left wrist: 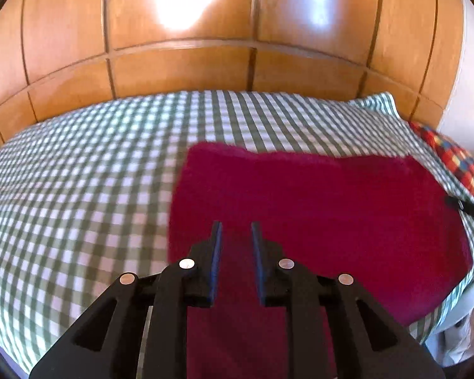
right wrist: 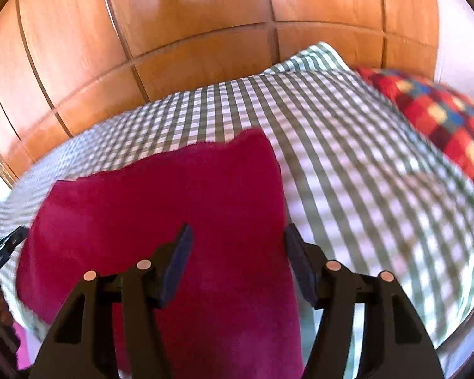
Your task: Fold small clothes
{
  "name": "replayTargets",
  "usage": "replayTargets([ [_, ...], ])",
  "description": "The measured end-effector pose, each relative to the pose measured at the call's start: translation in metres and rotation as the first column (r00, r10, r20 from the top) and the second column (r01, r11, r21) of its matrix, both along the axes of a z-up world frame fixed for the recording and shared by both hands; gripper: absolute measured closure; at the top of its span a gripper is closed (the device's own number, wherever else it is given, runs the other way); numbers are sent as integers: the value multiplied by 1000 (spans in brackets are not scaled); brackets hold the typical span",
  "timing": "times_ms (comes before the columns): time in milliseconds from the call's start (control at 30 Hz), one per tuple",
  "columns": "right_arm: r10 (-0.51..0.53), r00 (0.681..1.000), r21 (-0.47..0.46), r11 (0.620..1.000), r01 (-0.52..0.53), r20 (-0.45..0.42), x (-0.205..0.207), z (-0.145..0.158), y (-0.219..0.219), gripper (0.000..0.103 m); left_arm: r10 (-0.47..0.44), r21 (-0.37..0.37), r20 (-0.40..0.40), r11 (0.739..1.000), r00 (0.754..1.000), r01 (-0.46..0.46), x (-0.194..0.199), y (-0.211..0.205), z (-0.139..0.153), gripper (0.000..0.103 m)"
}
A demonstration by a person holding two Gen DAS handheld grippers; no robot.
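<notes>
A magenta fleece cloth (left wrist: 316, 208) lies spread on the green-and-white checked bed cover (left wrist: 88, 170). My left gripper (left wrist: 236, 227) hovers over the cloth's near left part, its jaws a little apart with nothing between them. In the right wrist view the same cloth (right wrist: 173, 195) lies on the cover (right wrist: 363, 164). My right gripper (right wrist: 237, 232) is wide open over the cloth's near right edge and holds nothing. The tip of the right gripper shows at the far right of the left view (left wrist: 467, 208).
A wooden panelled wardrobe (left wrist: 186, 69) stands right behind the bed. A red, blue and yellow checked pillow (right wrist: 439, 117) lies at the right end of the bed. The bed's near edge drops off at lower right (left wrist: 452, 328).
</notes>
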State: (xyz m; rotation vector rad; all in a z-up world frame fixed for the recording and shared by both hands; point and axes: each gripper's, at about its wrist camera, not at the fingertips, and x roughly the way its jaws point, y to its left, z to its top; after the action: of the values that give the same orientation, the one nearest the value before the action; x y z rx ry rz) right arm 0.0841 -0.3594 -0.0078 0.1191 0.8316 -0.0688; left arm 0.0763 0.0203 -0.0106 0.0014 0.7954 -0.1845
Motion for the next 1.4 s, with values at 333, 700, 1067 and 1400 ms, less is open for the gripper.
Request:
replayTargets([
  [333, -124, 988, -207, 973, 104, -88, 47, -48, -17, 100, 59, 70, -49, 996, 997, -55, 3, 14, -34, 74],
  [700, -146, 989, -72, 987, 143, -38, 6, -23, -37, 60, 103, -4, -44, 995, 994, -103, -14, 21, -8, 59],
  [1067, -80, 994, 336, 936, 101, -76, -54, -24, -70, 28, 108, 1, -21, 994, 994, -108, -27, 21, 0, 56],
  [1400, 98, 991, 498, 866, -39, -94, -64, -37, -50, 22, 70, 12, -5, 997, 998, -70, -32, 12, 2, 56],
])
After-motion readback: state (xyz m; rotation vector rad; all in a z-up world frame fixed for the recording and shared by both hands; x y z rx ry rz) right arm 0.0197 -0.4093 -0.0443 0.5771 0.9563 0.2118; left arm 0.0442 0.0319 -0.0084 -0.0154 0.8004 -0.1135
